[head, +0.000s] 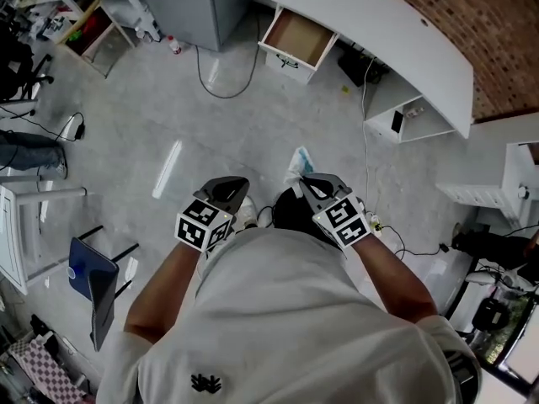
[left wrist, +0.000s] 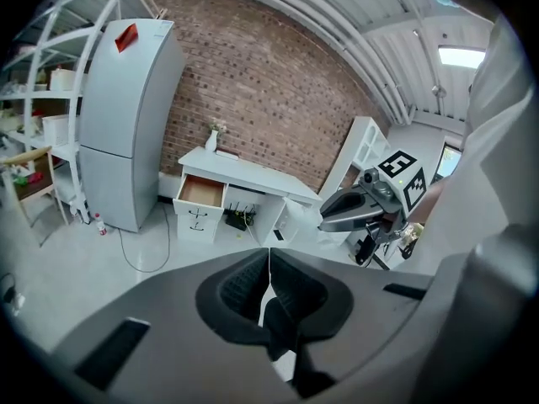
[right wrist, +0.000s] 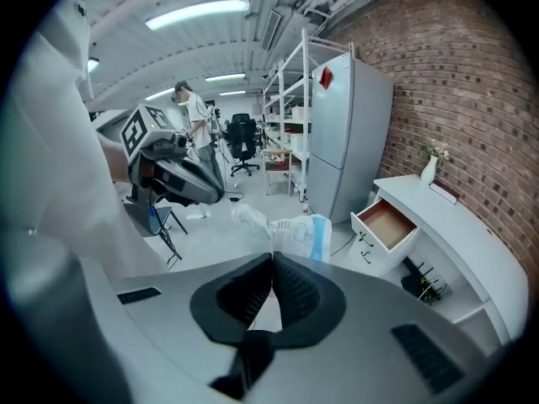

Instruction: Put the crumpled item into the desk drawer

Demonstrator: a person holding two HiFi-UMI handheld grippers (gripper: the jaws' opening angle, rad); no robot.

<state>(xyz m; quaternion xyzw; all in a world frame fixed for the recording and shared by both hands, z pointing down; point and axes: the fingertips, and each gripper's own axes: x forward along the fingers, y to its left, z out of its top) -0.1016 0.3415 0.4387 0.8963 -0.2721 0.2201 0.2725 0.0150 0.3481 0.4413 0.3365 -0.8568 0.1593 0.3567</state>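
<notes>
Right gripper (head: 307, 179) clamps the crumpled item (head: 298, 162) — left gripper (head: 226, 183) closed on nothing — desk drawer (head: 298, 38) open, well apart.

Head view: high, steeply down. 2 gripper views: roughly level, along own jaws. All 3 share the drawer (head: 296, 39).

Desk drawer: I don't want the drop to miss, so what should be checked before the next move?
1. Crumpled item held by right gripper: ok, jaws shut on it.
2. Desk drawer open: ok, pulled out.
3. Room in the drawer: ok, bare brown bottom shows.
4. Left gripper free: ok, shut, holding nothing.
5. Drawer within reach: not ok, it stands across the floor; walking closer first seems wise.
</notes>
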